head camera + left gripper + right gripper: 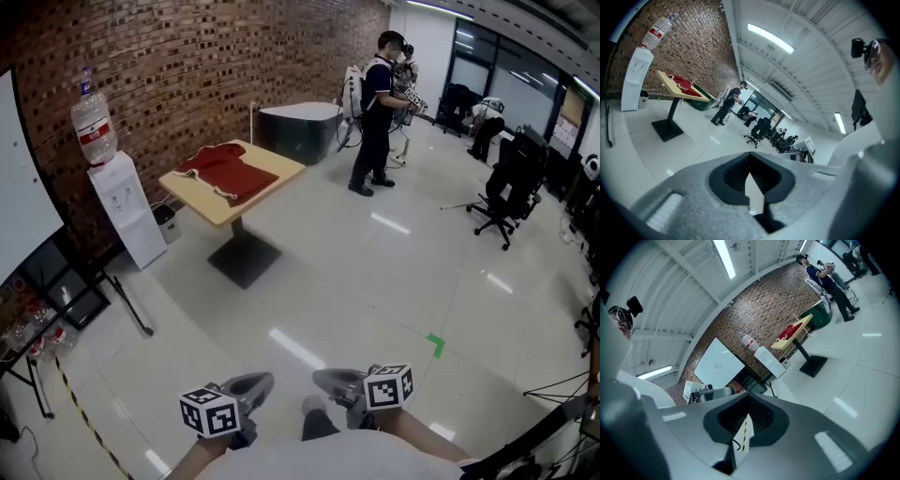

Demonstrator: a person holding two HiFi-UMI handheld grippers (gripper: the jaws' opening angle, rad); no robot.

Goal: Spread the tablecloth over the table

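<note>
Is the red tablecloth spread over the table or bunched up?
Bunched up. The tablecloth lies crumpled on only part of the table, with bare wood showing along the near and right edges.

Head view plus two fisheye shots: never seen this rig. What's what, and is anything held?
No robot: a person wears a head camera and carries a grey two-jaw gripper in each hand, the left gripper and the right gripper. The head view looks down at both; the two fisheye pictures come from cameras riding on the grippers, looking along their jaws. Both pairs of jaws are shut, holding nothing. Across the room a bunched red tablecloth lies on a light wooden pedestal table, near a white water dispenser.
</note>
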